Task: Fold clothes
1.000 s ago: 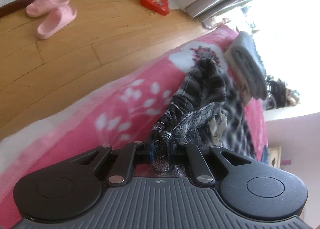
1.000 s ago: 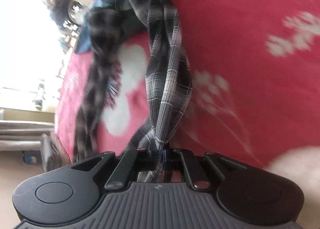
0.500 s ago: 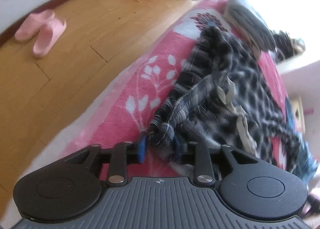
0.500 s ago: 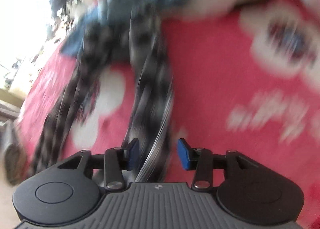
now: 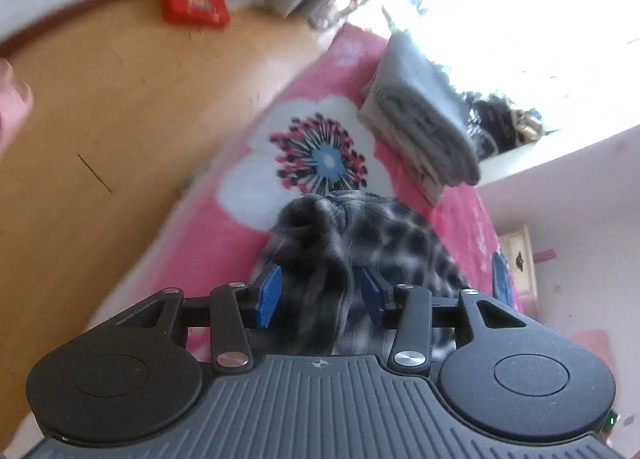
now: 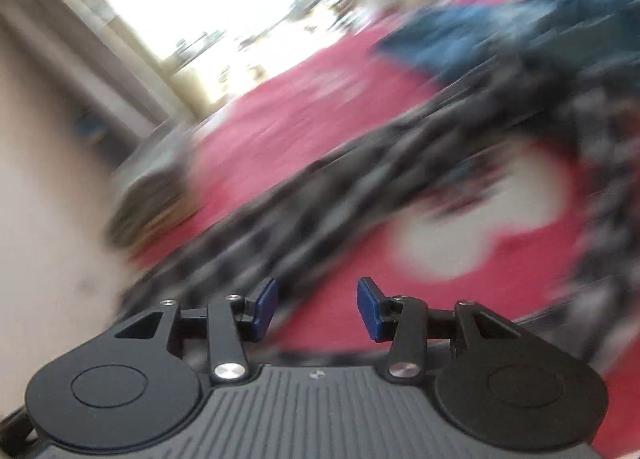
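On the pink floral blanket (image 5: 224, 243), near its edge beside the wooden floor (image 5: 100, 147), the left wrist view shows the black-and-white plaid garment (image 5: 360, 243) bunched in a dark heap, part of it lying between the fingers of the left gripper (image 5: 320, 297); the blue pads (image 5: 267, 296) stand spread apart and do not press the cloth. Beyond the heap a large white flower with a blue centre is printed on the blanket, and past that a folded grey stack of clothes (image 5: 424, 123) lies toward the far edge under the bright window (image 5: 500, 11). A red box (image 5: 195, 7) sits on the floor by the wall, something pink shows at the left border, and a small wooden cabinet (image 5: 518, 263) stands against the pale wall on the right. In the right wrist view, heavily blurred, the right gripper (image 6: 317, 309) is spread wide with nothing between its blue pads (image 6: 370, 307). The plaid garment (image 6: 360, 163) stretches in a long band across the blanket (image 6: 320, 99) just ahead of the fingers, with blue fabric (image 6: 500, 35) beyond it at the upper right, the folded stack (image 6: 152, 199) at the left edge, and curtains (image 6: 68, 43) beside the window.
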Available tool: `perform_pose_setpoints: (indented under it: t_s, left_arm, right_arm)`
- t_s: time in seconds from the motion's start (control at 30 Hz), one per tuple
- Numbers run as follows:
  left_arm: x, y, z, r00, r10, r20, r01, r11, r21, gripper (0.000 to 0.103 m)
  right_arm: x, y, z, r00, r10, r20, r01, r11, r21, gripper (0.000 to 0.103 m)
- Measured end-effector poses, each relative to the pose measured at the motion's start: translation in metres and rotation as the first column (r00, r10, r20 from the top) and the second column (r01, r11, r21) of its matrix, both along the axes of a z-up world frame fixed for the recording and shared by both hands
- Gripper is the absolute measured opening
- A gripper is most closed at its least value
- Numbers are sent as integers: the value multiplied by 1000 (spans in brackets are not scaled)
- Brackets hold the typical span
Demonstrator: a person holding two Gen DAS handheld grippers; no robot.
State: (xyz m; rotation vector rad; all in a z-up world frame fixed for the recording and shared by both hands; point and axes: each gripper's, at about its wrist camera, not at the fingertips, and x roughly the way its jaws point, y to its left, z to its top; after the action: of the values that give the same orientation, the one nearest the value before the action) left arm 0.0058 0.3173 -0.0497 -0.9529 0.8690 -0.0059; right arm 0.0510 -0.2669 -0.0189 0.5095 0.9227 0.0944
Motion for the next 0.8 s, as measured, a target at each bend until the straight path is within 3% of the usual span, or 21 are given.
perform_pose_setpoints:
  t_s: [0.17, 0.3, 0.4, 0.47, 0.6, 0.73, 0.8]
  left_arm:
    - [59, -14, -35, 995, -50, -81, 50, 999, -12, 37]
    - [77, -12, -49, 996, -35, -77, 33, 999, -26, 16]
    - [80, -9, -53, 998, -4, -61, 3, 1000, -13, 7]
    - [71, -3, -39, 1000, 1, 13, -1, 1000, 18, 4]
    - [66, 8, -26, 995, 5, 96, -9, 999, 49, 4]
    - [82, 18, -60, 1000, 3, 12, -3, 1000, 16, 9]
    - [81, 26, -70, 999, 30, 16, -29, 997, -67, 10]
  right_arm:
    - [21, 69, -17, 983, 175, -58, -168, 979, 111, 47]
    - [28, 78, -32, 975, 188, -117, -178, 980, 90, 47]
    - [37, 77, -43, 972, 171, -162, -159, 984, 81, 47]
    - [41, 77, -48, 970, 164, -180, -153, 985, 74, 47]
    - [46, 80, -51, 967, 175, -185, -169, 985, 45, 47]
    - [45, 79, -60, 966, 171, -195, -169, 985, 31, 47]
    - [45, 78, -64, 965, 170, -200, -168, 985, 25, 47]
